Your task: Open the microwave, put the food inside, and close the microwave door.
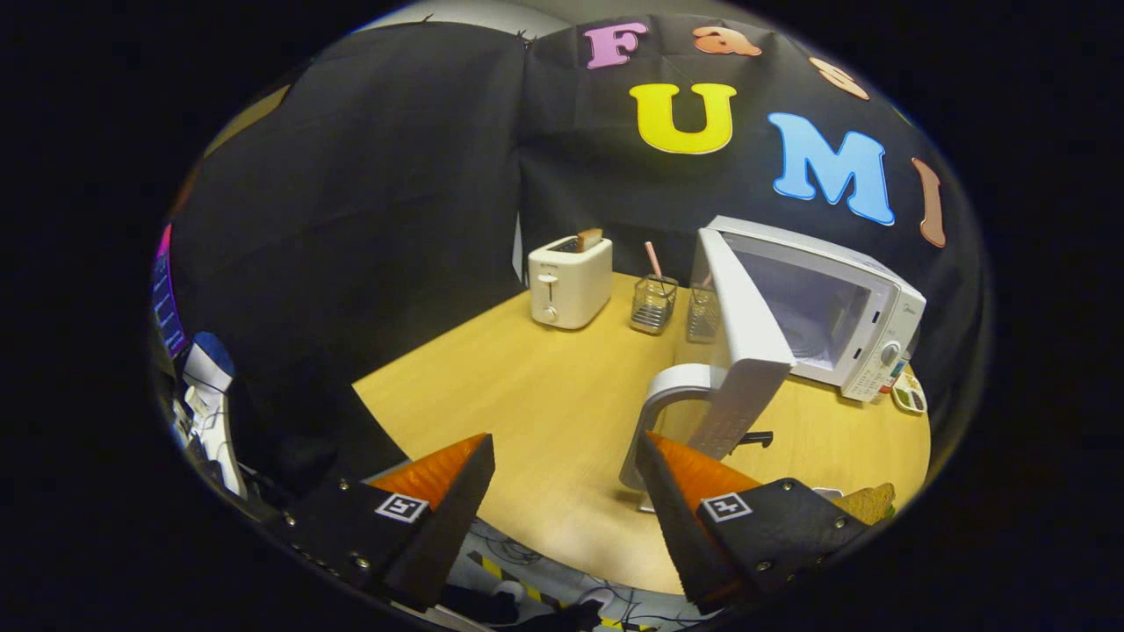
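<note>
- The tool (566, 478) hangs over the near edge of the desk (527, 386), tilted downward, its two wedge-shaped fingers spread wide with nothing between them.
- Just beside the right finger, at the desk's near right edge, lies a slice of brown, grainy bread (869, 502), partly hidden by the finger's mount.
- The desk is smooth pale wood with a rounded front.
- Just ahead of the right finger, the microwave door (742, 342) stands swung wide open, white, with a curved handle (660, 412) facing the tool.
- Beyond the door sits the boxy white microwave (834, 307), its cavity open and pale inside.
- Left of it stand two wire-mesh holders (654, 305).
- Further left is a white toaster (570, 281) with toast poking up from its slot.
</note>
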The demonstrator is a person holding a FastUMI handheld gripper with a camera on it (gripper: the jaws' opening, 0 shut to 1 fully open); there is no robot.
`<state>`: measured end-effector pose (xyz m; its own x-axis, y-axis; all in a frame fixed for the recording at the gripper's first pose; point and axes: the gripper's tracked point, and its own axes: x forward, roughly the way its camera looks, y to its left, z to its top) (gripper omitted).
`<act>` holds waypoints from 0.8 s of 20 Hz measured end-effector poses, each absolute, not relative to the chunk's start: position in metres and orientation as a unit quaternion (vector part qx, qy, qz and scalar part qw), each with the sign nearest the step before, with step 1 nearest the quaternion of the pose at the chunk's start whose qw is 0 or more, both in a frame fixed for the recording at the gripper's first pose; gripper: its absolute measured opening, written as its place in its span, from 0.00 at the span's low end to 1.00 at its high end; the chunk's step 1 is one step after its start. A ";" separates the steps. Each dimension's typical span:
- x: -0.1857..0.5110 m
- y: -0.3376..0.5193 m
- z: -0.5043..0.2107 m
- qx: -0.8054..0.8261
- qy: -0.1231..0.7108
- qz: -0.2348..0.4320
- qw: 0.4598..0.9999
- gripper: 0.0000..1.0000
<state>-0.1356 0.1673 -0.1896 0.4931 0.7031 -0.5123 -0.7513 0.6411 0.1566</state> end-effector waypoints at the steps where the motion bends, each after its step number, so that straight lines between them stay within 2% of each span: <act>1: -0.134 0.164 -0.171 -0.019 0.263 0.426 0.865 0.97; 6: -0.071 0.116 -0.103 0.054 0.198 0.388 0.898 0.97; 16: 0.066 0.001 -0.127 0.105 0.213 0.276 0.932 0.98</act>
